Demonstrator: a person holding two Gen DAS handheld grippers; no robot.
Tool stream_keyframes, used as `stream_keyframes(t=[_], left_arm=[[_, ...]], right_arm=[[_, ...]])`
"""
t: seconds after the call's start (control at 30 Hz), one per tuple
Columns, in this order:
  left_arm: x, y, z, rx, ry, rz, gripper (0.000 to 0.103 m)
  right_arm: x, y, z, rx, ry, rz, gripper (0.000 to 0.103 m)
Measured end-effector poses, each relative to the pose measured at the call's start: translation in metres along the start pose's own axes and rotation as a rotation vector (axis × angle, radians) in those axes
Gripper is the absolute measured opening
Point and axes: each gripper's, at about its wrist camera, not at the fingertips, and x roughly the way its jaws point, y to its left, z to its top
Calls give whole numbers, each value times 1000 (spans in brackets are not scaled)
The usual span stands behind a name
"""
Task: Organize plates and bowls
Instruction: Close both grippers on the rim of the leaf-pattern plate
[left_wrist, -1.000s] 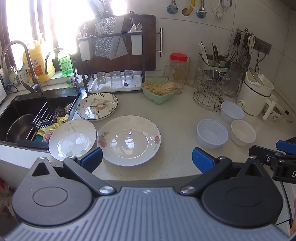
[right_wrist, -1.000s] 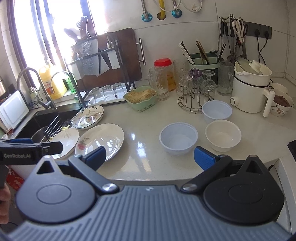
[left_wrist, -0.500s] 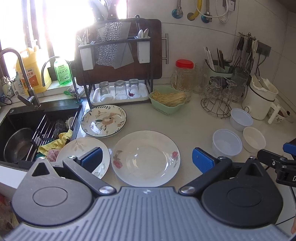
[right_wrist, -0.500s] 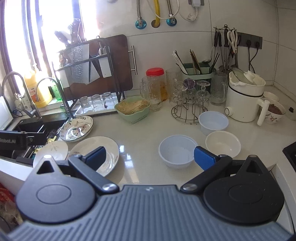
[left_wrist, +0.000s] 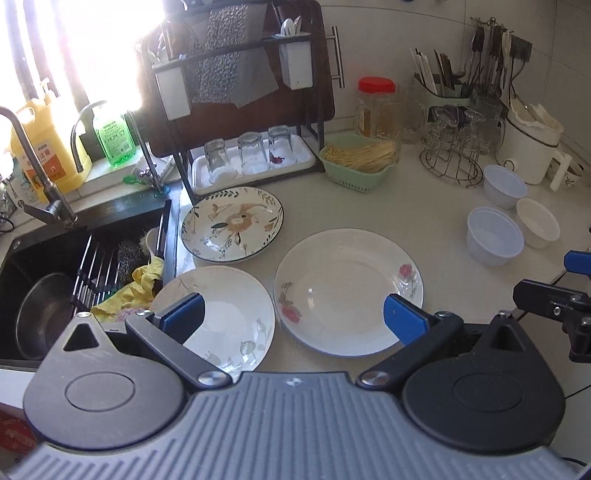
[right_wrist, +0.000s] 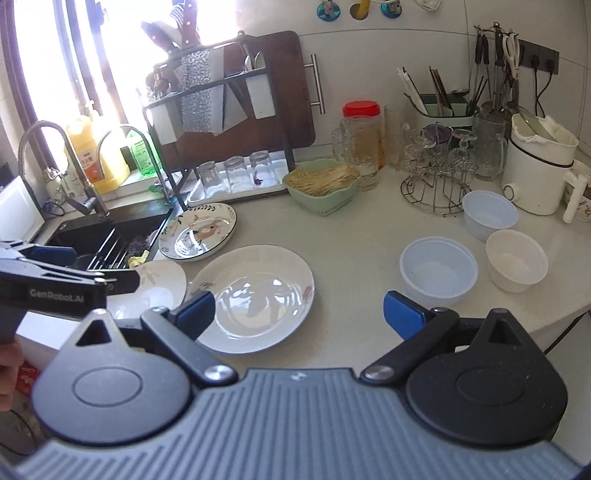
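Note:
Three plates lie on the white counter: a large white plate with pink flowers, a smaller white plate to its left by the sink, and a dark-rimmed floral plate behind them. Three bowls sit at the right: two translucent ones and a white one. My left gripper is open and empty, above the front edges of the two near plates. My right gripper is open and empty, near the counter's front edge.
A black sink with a rack, cloth and metal bowl lies at the left. A dish rack with glasses, a green basket, a red-lidded jar, a wire glass stand and a white kettle line the back.
Both grippers have moved forward and closer over the counter, so plates and bowls look larger. Both stay open and empty. No dish has moved.

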Motion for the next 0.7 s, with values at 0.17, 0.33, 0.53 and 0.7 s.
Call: stream_keyframes(t=[0.17,0.33,0.53,0.7], left_arm=[[21,32,-4,2,2,-37,103],[39,68,-11,-10,-2,-47,103],[63,125,-21,-60,19,-62,103],[86,168,-30,-69,63,-74,103]], right_arm=[[14,31,1,-22,-8,-32,99],[31,64,1,-43,-43,-64,99],[64,107,1,-61,-12,-47,100],[92,143,-1,-40,10,-7,99]])
